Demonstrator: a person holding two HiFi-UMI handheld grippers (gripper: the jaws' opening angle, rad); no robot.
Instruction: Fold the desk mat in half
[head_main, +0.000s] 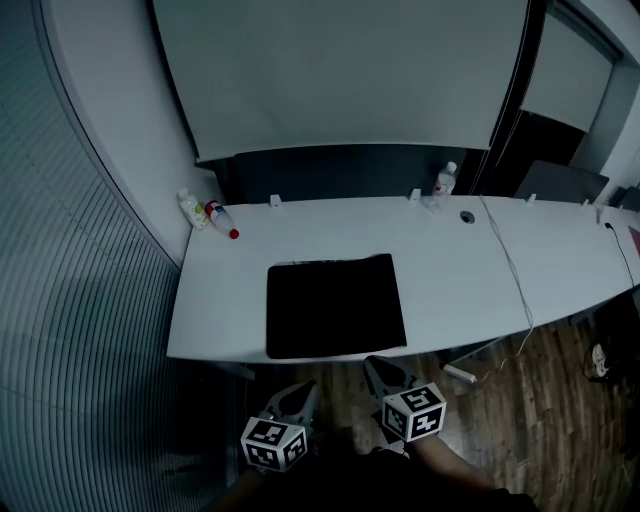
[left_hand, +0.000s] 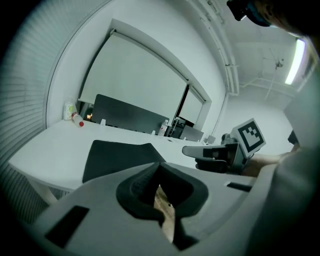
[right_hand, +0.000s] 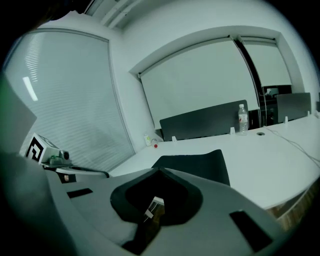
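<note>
Both tongs hang lowest in the head view, short of the table's near edge and over wooden floor.

- Left tongs (head_main: 303, 395): pads meet at the tip in their own view (left_hand: 159, 164), nothing between them. Closed, empty.
- Right tongs (head_main: 379, 369): pads likewise pressed together (right_hand: 159, 171), with only floor showing behind them. Closed, empty.
- Desk mat (head_main: 335, 305): black, lying flat and unfolded on the white table (head_main: 460, 285). Its near side runs right along the table's near edge. The far side looks slightly rippled towards the left, though that is hard to confirm.
- Clutter sits well apart from the mat: two bottles (head_main: 205, 213) at the table's far left corner, one bottle (head_main: 445, 181) on the far edge, and a cable (head_main: 508, 262) trailing over the right part.

Key relation: the mat lies straight ahead of and above both tongs. Its long axis runs parallel to the table's near edge. Each pair of tongs points at the mat's near side, a little inside the corner on its own side. The right tips sit closer to the table edge, and the left ones hang further back.

Judgement: the fold has not started. The tongs must open before either can pinch a near corner. Lifting both near corners and carrying them to the far side would halve the mat along its long axis. A soft mat may sag or slide on the smooth top.
</note>
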